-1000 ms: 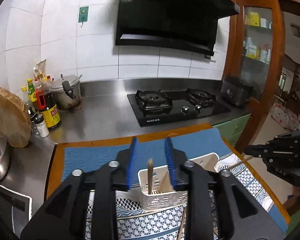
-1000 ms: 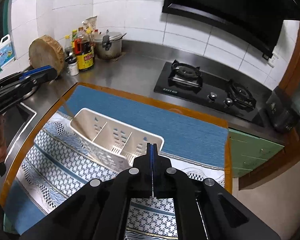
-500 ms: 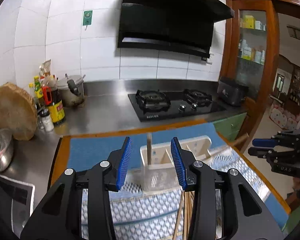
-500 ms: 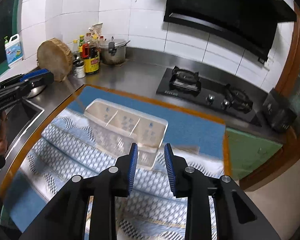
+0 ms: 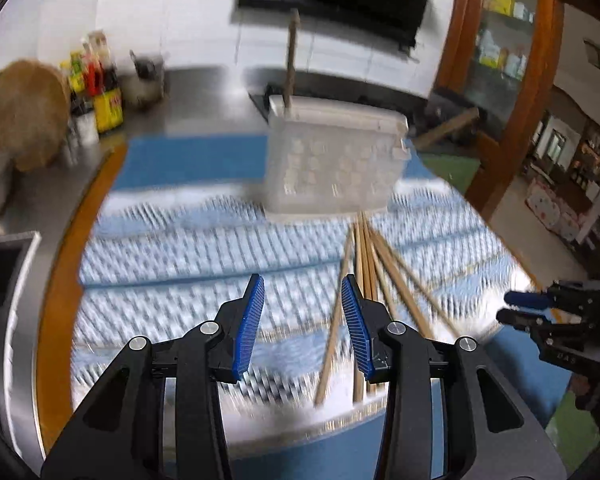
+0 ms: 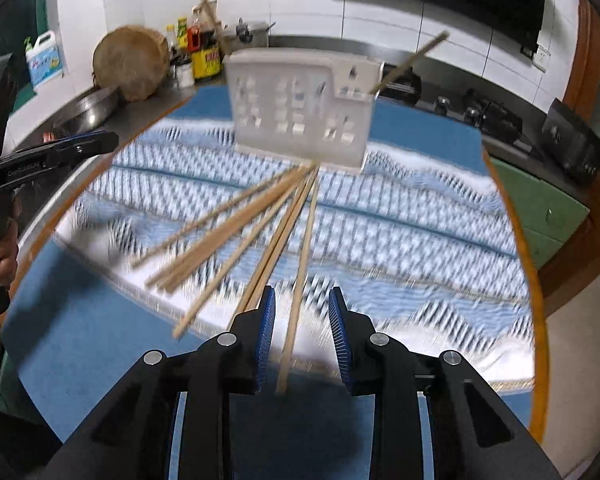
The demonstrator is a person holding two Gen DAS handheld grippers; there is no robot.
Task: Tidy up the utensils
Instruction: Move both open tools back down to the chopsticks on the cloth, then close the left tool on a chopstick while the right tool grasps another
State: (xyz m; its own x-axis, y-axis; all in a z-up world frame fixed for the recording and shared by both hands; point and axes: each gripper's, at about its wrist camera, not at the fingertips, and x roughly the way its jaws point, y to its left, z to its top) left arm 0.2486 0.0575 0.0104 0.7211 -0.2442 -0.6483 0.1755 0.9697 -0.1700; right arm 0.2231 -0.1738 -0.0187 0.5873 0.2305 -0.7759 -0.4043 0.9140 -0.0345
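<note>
The steel tabletop (image 6: 148,114) carries a blue mat (image 6: 92,344) with a patterned blue-and-white cloth (image 6: 400,240) spread over it; both views are smeared by motion, so the cloth's print cannot be read. At the far side of the cloth stands a white slotted holder (image 6: 300,108), upright, its inner compartments hidden from these angles. One chopstick (image 6: 414,62) leans out of its right end in the right wrist view, and another stick (image 5: 290,60) rises from its left end in the left wrist view (which compartment each sits in cannot be told).

In front of the holder lies a loose fan of wooden chopsticks (image 6: 236,236), flat on the cloth, their far tips gathered just beside the holder's base and their near ends splayed toward the mat's edge; blur makes the count uncertain.

The right hand-held gripper (image 6: 302,312) has its blue pads spread a little, its jaws having just been opening, and one chopstick (image 6: 298,292) runs between them in the picture; the pads do not press on it. The left hand-held gripper (image 5: 303,300) is also spread, with only cloth between its pads, the nearest chopsticks just beside its right pad.

At the back left stand a round wooden block (image 6: 130,62), bottles (image 6: 198,50) and a pot (image 6: 248,34), partly hidden by the holder. A person's hand (image 6: 0,252) is cut off at the left edge.
</note>
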